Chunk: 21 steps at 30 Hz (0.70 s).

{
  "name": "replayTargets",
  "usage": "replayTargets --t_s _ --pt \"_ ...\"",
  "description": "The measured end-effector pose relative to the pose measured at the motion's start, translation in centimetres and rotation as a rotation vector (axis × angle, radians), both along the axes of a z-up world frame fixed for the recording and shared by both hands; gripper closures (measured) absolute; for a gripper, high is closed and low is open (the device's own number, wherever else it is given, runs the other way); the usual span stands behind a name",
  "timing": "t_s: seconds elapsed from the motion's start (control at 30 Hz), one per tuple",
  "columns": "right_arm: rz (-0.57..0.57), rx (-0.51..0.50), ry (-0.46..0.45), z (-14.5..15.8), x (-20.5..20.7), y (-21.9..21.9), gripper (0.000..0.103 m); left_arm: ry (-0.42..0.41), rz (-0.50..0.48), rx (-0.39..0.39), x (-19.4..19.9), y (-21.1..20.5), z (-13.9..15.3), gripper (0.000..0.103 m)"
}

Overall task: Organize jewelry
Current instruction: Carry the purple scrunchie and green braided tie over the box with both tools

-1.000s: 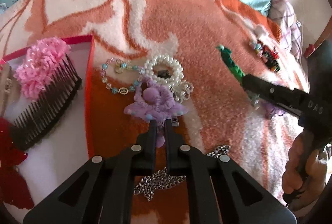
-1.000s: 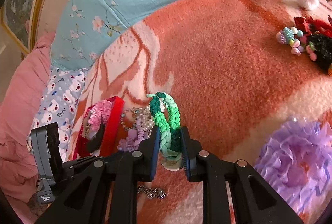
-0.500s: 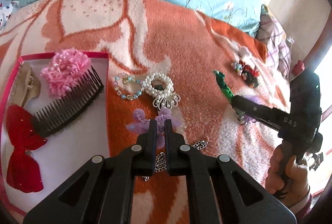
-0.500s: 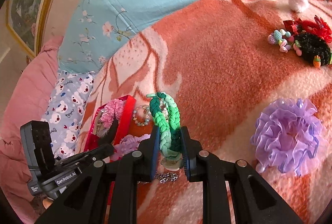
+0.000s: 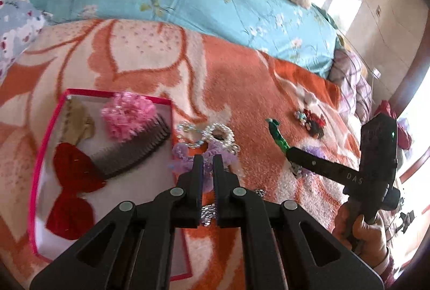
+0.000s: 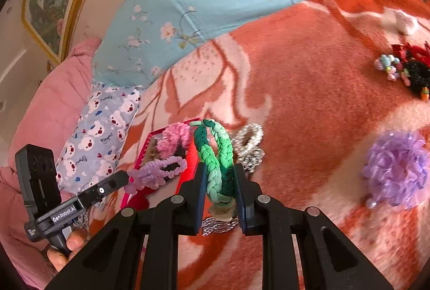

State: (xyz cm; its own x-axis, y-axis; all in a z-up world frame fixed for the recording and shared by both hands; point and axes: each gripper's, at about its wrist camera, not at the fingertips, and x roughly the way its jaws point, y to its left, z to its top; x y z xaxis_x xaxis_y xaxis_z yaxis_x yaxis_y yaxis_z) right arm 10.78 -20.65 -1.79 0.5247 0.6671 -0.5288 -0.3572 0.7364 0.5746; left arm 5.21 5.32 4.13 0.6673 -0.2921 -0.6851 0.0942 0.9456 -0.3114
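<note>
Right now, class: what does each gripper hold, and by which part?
The left gripper pinches the lilac scrunchie by one end. The right gripper clamps the green braided band near its lower end.

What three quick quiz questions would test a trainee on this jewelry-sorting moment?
1. True or false: the right gripper is shut on the green braided hair tie.
2. The left gripper holds which item? A pearl bracelet, B lilac scrunchie, C dark comb.
3. Fill in: the red bow lies inside the ____.

Key:
1. True.
2. B, the lilac scrunchie; the pearl bracelet lies on the blanket, the dark comb in the tray.
3. The pink-rimmed tray.
</note>
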Motion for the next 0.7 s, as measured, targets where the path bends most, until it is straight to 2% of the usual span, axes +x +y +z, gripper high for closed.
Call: replayTargets --t_s 0.37,0.7 --pt "0.091 -0.013 -0.013 0.7 -1.5 5.4 0.084 -0.025 0.143 -0.02 -2.5 6.9 0.8 0.098" --pt "0.206 -0.041 -0.003 -0.1 -2.3 12.1 0.084 -0.006 0.227 -0.03 -3.7 11.3 -0.7 0.098"
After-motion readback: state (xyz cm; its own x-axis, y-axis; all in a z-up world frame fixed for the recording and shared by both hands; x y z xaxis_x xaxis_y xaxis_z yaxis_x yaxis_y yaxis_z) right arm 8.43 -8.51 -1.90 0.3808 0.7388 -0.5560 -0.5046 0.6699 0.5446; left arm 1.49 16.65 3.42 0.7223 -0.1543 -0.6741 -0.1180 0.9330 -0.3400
